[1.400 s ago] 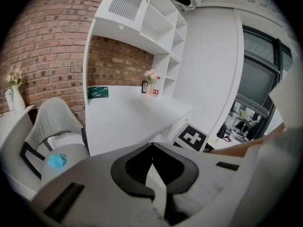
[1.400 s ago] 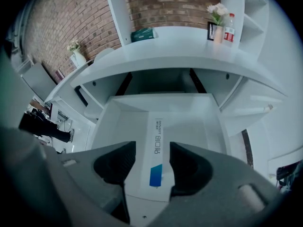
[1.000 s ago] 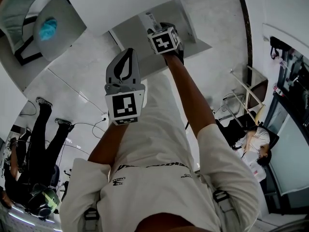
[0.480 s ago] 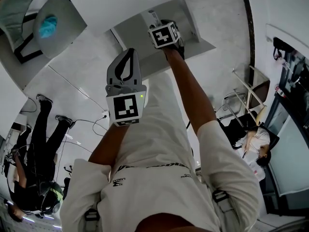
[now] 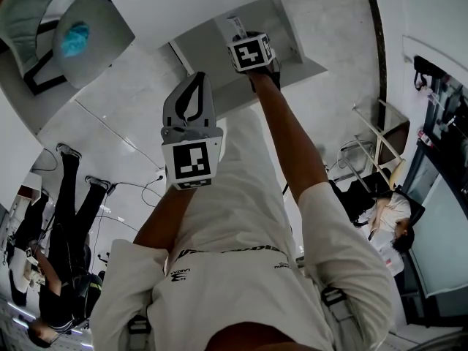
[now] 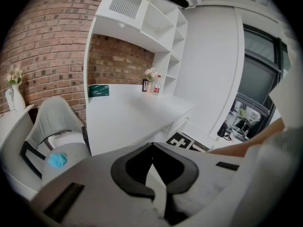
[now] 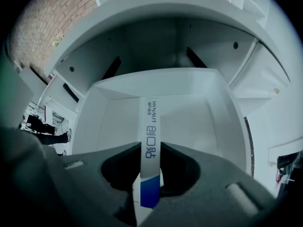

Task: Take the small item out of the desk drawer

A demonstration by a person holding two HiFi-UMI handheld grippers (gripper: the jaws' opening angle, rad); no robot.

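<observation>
The slim box (image 7: 150,141) stood edge-on between the jaws of the right tongs (image 7: 150,195), its long axis running straight ahead into the drawer (image 7: 203,122). Those jaws had just been closing and pinched its near end. The left tongs (image 6: 152,150), closed and empty, hung farther off.

Right arm (image 5: 289,141) is stretched way out front, with the right gripper (image 7: 151,148) aimed steeply down. Its jaws have just been closing and are pinching a slim white-and-blue box (image 7: 150,122). Left arm (image 5: 164,218) is bent, left gripper (image 6: 151,146) tilted down a bit, jaws together, nothing in them.
</observation>
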